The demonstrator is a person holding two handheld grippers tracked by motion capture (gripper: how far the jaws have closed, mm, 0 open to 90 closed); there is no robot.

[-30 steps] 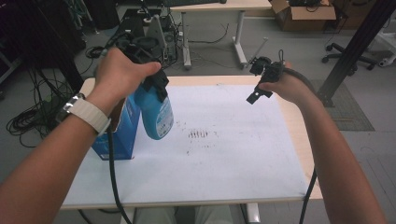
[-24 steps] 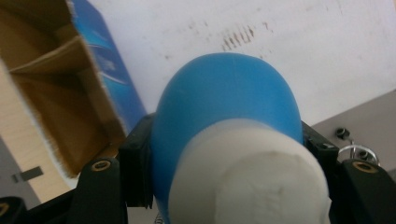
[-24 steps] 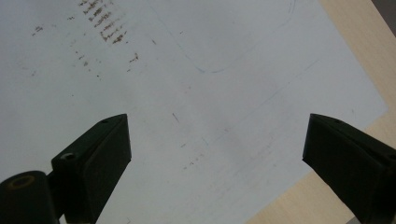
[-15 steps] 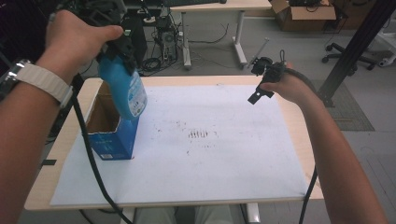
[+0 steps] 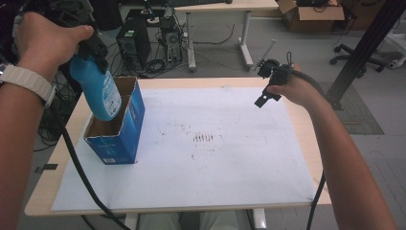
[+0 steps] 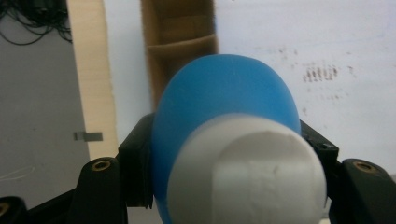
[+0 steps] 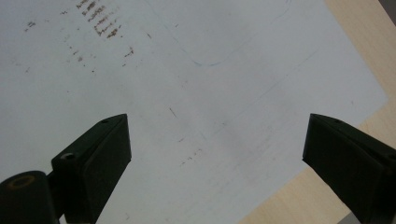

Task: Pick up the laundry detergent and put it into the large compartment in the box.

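My left tool (image 5: 93, 48) grips the blue bottle (image 5: 98, 91) (white cap) above the open box (image 5: 117, 127) at 9 o'clock; right tool (image 7: 215, 154) stands released.

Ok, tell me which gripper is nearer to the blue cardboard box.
Left. The left gripper holds the blue bottle just above the open top of the blue cardboard box. The right gripper hovers open over the white sheet, far across the table from it.
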